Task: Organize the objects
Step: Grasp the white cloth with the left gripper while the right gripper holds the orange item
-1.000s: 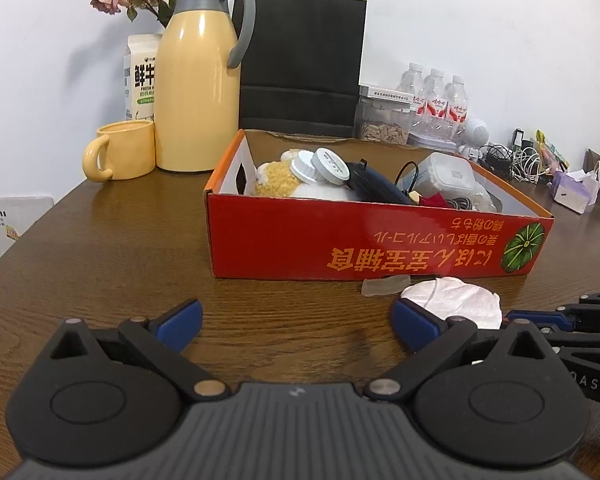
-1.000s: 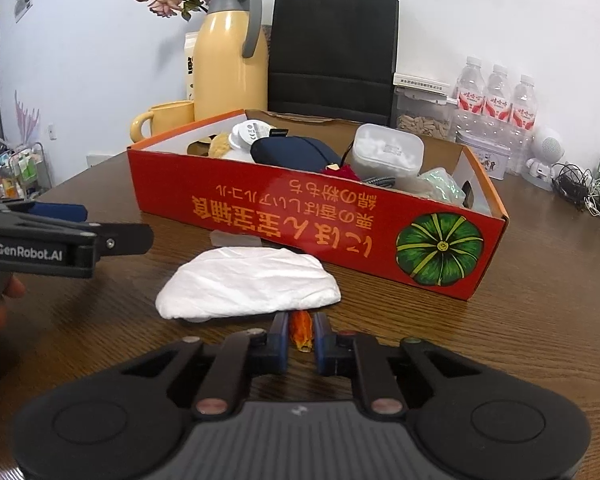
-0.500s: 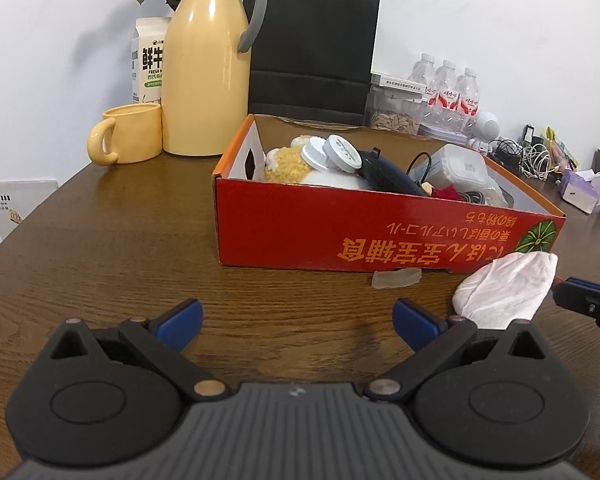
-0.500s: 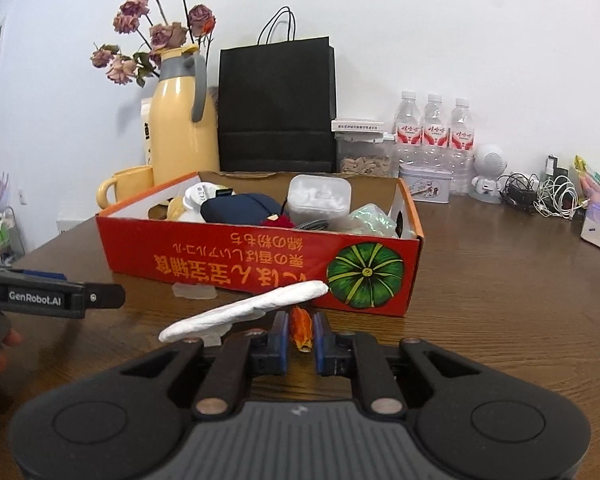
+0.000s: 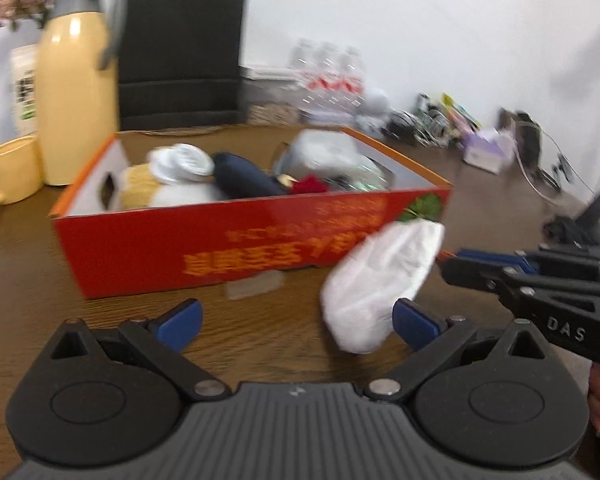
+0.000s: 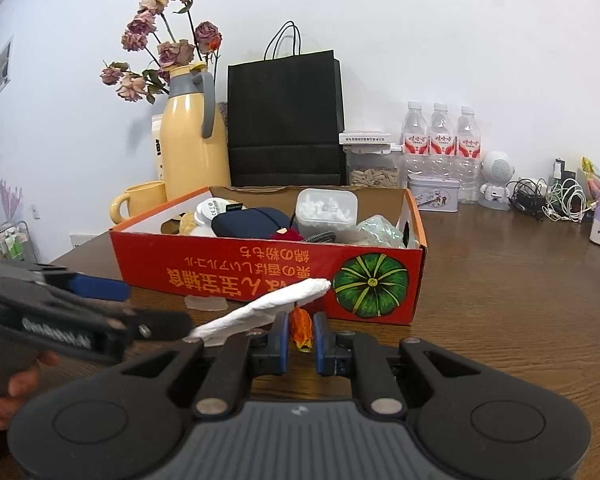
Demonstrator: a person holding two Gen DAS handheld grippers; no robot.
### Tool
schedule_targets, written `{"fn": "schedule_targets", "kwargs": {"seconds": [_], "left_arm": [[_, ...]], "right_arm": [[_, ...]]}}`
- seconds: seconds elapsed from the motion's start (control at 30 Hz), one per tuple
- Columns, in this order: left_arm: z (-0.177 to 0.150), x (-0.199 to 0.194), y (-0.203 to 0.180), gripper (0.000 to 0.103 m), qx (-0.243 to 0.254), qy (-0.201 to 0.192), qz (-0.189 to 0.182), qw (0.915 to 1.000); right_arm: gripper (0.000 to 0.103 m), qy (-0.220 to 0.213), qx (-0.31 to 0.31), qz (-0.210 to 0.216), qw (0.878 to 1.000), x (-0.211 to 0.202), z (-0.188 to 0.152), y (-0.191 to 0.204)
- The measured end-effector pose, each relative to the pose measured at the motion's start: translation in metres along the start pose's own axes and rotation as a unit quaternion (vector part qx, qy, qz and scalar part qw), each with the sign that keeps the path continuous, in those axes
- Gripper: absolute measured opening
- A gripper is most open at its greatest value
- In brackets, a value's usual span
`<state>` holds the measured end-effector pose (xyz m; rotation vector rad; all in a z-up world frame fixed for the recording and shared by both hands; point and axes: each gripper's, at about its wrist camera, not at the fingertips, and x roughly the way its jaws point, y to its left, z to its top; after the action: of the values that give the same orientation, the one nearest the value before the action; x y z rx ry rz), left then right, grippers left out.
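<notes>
The right claw (image 6: 301, 338) is nearly closed, its blue pads pinching an orange tab (image 6: 302, 326) from which a white pouch (image 6: 260, 308) hangs clear of the worktop (image 6: 500, 300), in front of the red box (image 6: 268, 276); the right wrist view shows the pouch edge-on, a thin white strip slanting up toward the pumpkin print on the box front; the left wrist view shows its broad face (image 5: 380, 276), puffy and crumpled, with its lower end just beside that claw's right pad. The left claw (image 5: 296, 320) stands wide open and holds nothing; in the right wrist view it appears from the side at far left, with bare fingers of a hand (image 6: 16, 392) on its grip.

Only the right wrist view gives sharp detail: a yellow jug (image 6: 192, 144) with dried roses, a mug (image 6: 140, 200), a black bag (image 6: 286, 120), three bottles (image 6: 442, 136), and inside the box a dark case (image 6: 252, 222) and a clear tub (image 6: 326, 210). A small clear piece (image 6: 206, 302) lies on the worktop against the box front; what it is cannot be told. The left wrist view is motion-blurred; the box lettering and contents smear, and the clutter by the wall at right is unreadable. Whether the pouch touches the left claw's pad cannot be told.
</notes>
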<state>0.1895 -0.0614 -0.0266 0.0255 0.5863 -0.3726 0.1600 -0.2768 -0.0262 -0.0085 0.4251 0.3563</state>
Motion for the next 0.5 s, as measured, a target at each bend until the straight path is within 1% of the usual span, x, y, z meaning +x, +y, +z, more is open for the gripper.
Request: {"fn": "schedule_targets", "kwargs": {"seconds": [0.13,0.3,0.43,0.5], "left_arm": [[0.004,0.014,-0.010,0.103,0.020,0.019,-0.011,0.9996],[0.010,0.033,-0.014,0.103,0.034,0.040,-0.019,0.9984],[0.013,0.042,-0.014,0.103,0.032,0.038,-0.026,0.9984],[0.014,0.043,-0.014,0.099,0.032,0.035,-0.034,0.9983]], "right_arm": [[0.011,0.004,0.000,0.005,1.000,0.002,0.000,-0.004],[0.011,0.013,-0.011,0.009,1.000,0.006,0.001,-0.008],[0.011,0.020,-0.012,0.005,1.000,0.009,0.002,-0.014],[0.011,0.021,-0.009,0.007,1.000,0.010,0.002,-0.016]]}}
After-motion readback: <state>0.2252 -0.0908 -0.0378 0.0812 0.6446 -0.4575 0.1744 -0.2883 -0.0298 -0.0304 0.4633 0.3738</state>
